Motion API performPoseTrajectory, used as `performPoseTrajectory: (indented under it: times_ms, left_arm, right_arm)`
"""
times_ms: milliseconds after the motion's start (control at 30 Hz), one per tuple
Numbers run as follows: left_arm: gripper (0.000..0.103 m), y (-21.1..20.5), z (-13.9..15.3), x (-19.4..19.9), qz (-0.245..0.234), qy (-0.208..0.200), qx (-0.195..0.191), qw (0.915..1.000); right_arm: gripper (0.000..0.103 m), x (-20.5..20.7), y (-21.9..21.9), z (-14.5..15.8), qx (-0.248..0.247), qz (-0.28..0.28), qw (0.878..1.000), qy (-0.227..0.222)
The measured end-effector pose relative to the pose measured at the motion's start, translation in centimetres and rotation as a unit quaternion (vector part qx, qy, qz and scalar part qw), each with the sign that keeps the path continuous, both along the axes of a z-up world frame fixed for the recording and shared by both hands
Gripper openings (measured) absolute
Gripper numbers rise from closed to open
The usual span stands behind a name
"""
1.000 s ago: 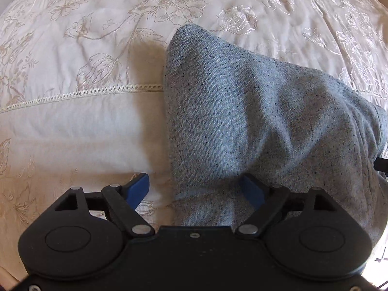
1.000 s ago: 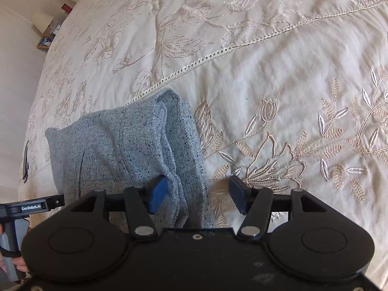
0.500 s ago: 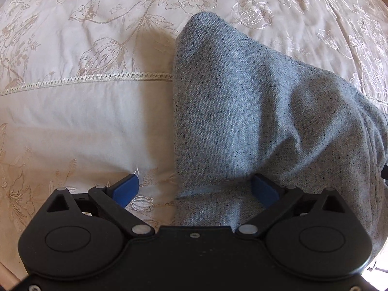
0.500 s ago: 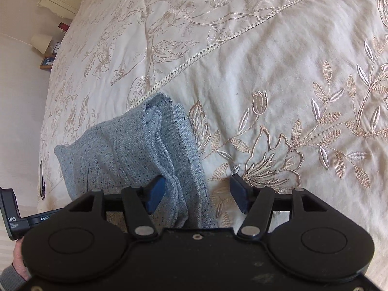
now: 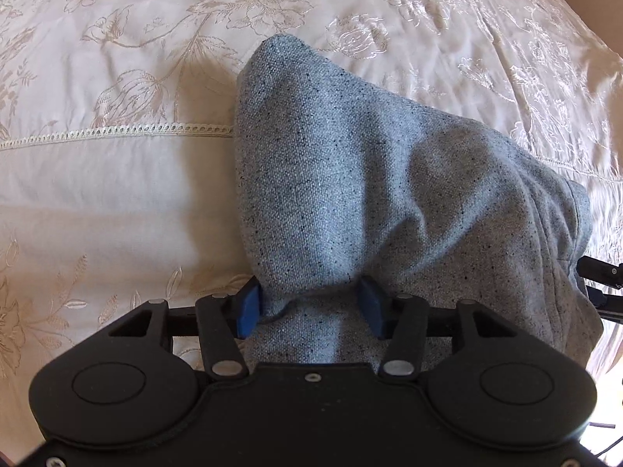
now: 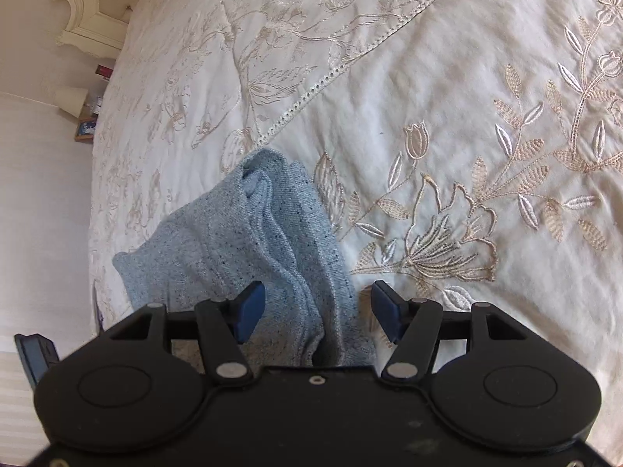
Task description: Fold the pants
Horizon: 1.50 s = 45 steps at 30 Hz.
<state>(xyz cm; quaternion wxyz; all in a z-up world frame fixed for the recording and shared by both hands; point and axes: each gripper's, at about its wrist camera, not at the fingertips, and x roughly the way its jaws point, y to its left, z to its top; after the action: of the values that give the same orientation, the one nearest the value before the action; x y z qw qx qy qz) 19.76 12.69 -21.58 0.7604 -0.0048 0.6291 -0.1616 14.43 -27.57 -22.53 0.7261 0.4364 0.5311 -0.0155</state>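
Left gripper point(image 5: 309, 305): jaws have just been closing, now at a middling gap, blue pads point(image 5: 248, 307) pinching in on a bunched fold of the grey pants point(image 5: 350, 179); cloth puckers between them and both pads touch it. The gripper points steeply down at the bed. From the pads the pants rise toward 12 o'clock in a raised hump, with the peak near 11 o'clock and a slope falling toward 3 o'clock.

Right gripper point(image 6: 317, 313): jaws wide, pads clear of the cloth, angled down less steeply. The layered edge of the pants lies in the gap, nearer the 9 o'clock pad. The rest of the garment runs off toward 10 o'clock.

Beneath both lies the cream embroidered bedspread point(image 6: 467, 136). A headboard point(image 6: 83, 11) shows at 11 o'clock in the right wrist view.
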Motion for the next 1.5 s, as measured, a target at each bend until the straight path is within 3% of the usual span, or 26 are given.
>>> performPoseTrajectory:
  times_ms: [233,367,400,467,500,533,600,633,667,867,1000,1100,1167,1200,1233,1267,1300,1333,1367,1400,1433,1500]
  left_arm:
    - [0.069,0.4,-0.6,-0.1,0.002,0.003,-0.017,0.9998]
    - [0.074,0.3,-0.8,0.5,0.034,0.019,-0.029,0.9988]
    - [0.074,0.2,-0.7,0.4,0.040,0.020,-0.026,0.9987]
    - [0.060,0.0,-0.1,0.0,0.038,0.014,-0.018,0.9990]
    - [0.049,-0.1,0.5,-0.4,0.039,0.007,-0.005,0.9992]
    - [0.032,-0.1,1.3,-0.8,0.039,0.001,0.005,0.9992]
    - [0.022,0.1,3.2,-1.7,0.048,-0.019,0.008,0.9987]
    - [0.011,0.4,4.4,-2.1,0.059,-0.029,0.003,0.9979]
    - [0.009,0.6,5.5,-2.3,0.064,-0.035,-0.006,0.9973]
    - [0.009,-0.4,11.7,-1.0,0.063,-0.094,-0.010,0.9935]
    - [0.009,-1.3,14.0,3.5,0.086,-0.119,-0.035,0.9886]
    - [0.010,-2.3,14.8,7.8,0.098,-0.142,-0.044,0.9841]
    - [0.020,-3.1,14.4,10.4,0.102,-0.146,-0.034,0.9834]
    - [0.029,-3.5,13.5,11.8,0.111,-0.146,-0.001,0.9830]
    - [0.029,-3.7,12.7,12.8,0.128,-0.144,0.035,0.9807]
    - [0.029,-3.7,11.7,13.4,0.145,-0.137,0.069,0.9774]
    - [0.027,-3.6,10.9,13.8,0.158,-0.127,0.096,0.9746]
    - [0.027,-3.5,10.3,13.9,0.163,-0.118,0.109,0.9735]
    - [0.027,-3.3,9.7,13.6,0.165,-0.107,0.115,0.9737]
    - [0.027,-3.1,9.5,13.1,0.167,-0.097,0.111,0.9748]
    - [0.027,-3.1,9.4,12.4,0.166,-0.090,0.103,0.9766]
    - [0.028,-3.5,10.0,10.5,0.155,-0.086,0.098,0.9793]
  right_arm:
    - [0.065,1.8,0.7,-0.5,-0.024,0.041,0.999,-0.023]
    - [0.065,3.8,2.5,-0.2,-0.052,0.095,0.993,-0.047]
    - [0.061,3.9,2.9,0.0,-0.053,0.106,0.991,-0.055]
    - [0.039,3.7,3.2,0.3,-0.052,0.115,0.990,-0.061]
    - [0.030,3.5,3.5,0.8,-0.057,0.119,0.989,-0.062]
    - [0.026,3.1,3.9,1.6,-0.073,0.126,0.987,-0.069]
    - [0.024,2.4,4.6,3.6,-0.099,0.140,0.981,-0.087]
    - [0.023,2.0,5.0,4.8,-0.105,0.143,0.979,-0.099]
    - [0.023,1.7,5.3,6.1,-0.110,0.145,0.977,-0.109]
    - [0.022,2.9,5.9,12.2,-0.134,0.175,0.961,-0.164]
    - [0.022,8.0,4.2,14.3,-0.127,0.166,0.959,-0.189]
    - [0.022,13.0,3.0,15.8,-0.147,0.168,0.949,-0.224]
    - [0.024,15.8,2.4,16.0,-0.156,0.164,0.945,-0.235]
    - [0.029,17.8,1.8,15.7,-0.161,0.163,0.946,-0.229]
    - [0.037,19.1,1.5,15.2,-0.174,0.159,0.947,-0.217]
    - [0.039,20.6,1.0,14.3,-0.206,0.139,0.950,-0.190]
    - [0.038,22.0,0.7,13.1,-0.267,0.111,0.947,-0.140]
    - [0.039,22.7,0.7,12.4,-0.316,0.103,0.937,-0.106]
    - [0.039,23.2,0.9,11.8,-0.377,0.107,0.916,-0.082]
    - [0.039,22.9,1.0,11.5,-0.403,0.112,0.905,-0.080]
    - [0.039,22.3,0.9,11.5,-0.405,0.111,0.904,-0.084]
    - [0.038,20.6,0.7,12.1,-0.369,0.106,0.918,-0.098]
